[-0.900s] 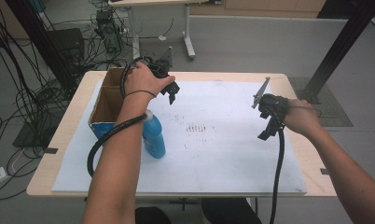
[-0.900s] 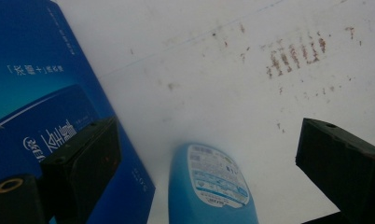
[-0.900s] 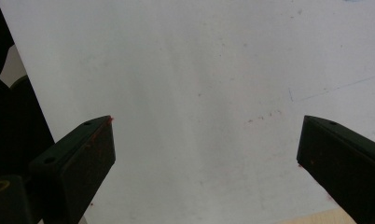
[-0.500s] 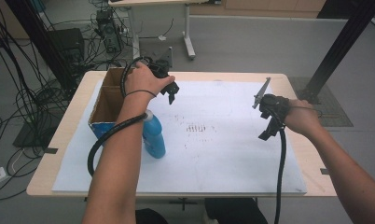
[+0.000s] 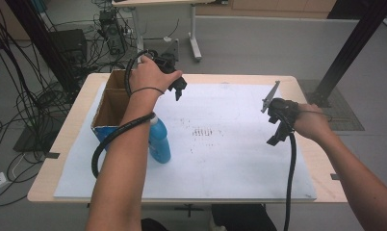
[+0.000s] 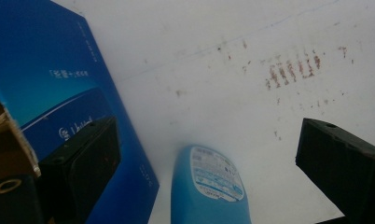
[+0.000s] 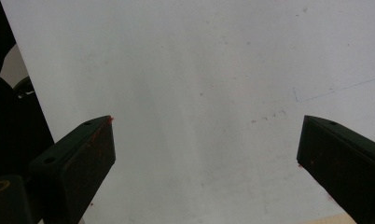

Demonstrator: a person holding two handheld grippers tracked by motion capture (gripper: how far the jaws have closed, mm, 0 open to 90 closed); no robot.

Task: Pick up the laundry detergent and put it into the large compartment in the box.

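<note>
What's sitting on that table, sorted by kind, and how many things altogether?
Light blue plastic bottle: 1
Open blue cardboard box: 1
White paper sheet covering the tabletop: 1
Total: 3

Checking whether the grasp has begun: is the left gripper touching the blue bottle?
Apart. In the left gripper view, the left gripper has its fingers spread wide, and the blue bottle stands farther off with white table cover showing on both sides.

Grey floor (image 5: 259, 43) with tangled black cables (image 5: 32, 96), a white desk frame (image 5: 194, 29), dark post (image 5: 348, 53).
</note>
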